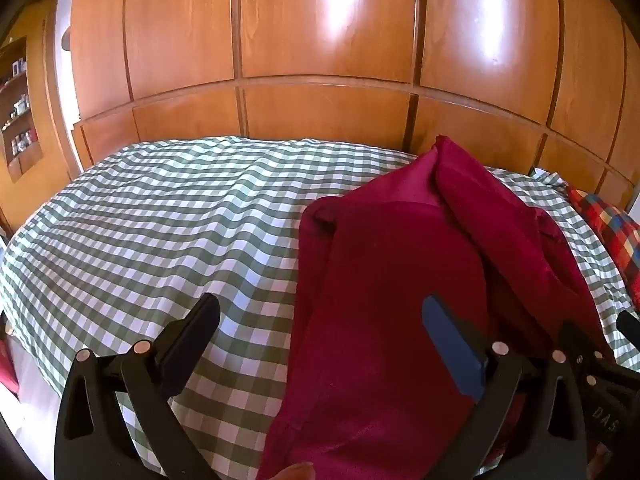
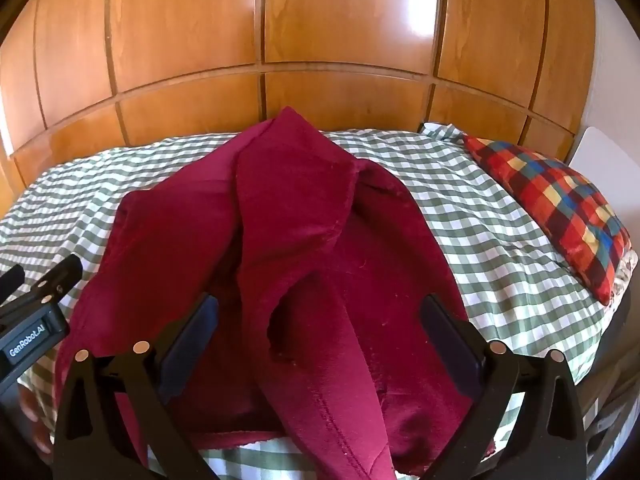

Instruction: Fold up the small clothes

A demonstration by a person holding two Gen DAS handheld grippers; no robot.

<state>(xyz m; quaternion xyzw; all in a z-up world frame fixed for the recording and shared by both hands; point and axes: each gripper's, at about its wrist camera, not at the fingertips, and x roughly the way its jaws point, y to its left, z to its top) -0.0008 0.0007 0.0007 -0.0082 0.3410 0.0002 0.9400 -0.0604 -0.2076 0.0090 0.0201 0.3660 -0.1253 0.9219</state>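
Note:
A dark red fleece garment [image 1: 400,280] lies rumpled on the green-and-white checked bed sheet [image 1: 160,220]; it also fills the middle of the right wrist view [image 2: 288,220], with one flap folded over its centre. My left gripper [image 1: 320,320] is open and empty, its jaws wide apart over the garment's left edge. My right gripper [image 2: 320,316] is open and empty, its jaws wide apart on either side of the folded flap near the garment's near edge. The left gripper's body [image 2: 36,312] shows at the left edge of the right wrist view.
A wooden panelled wardrobe [image 2: 320,40] stands behind the bed. A red, blue and yellow checked pillow [image 2: 560,208] lies at the bed's right end. Shelves [image 1: 18,108] with small items are at the far left.

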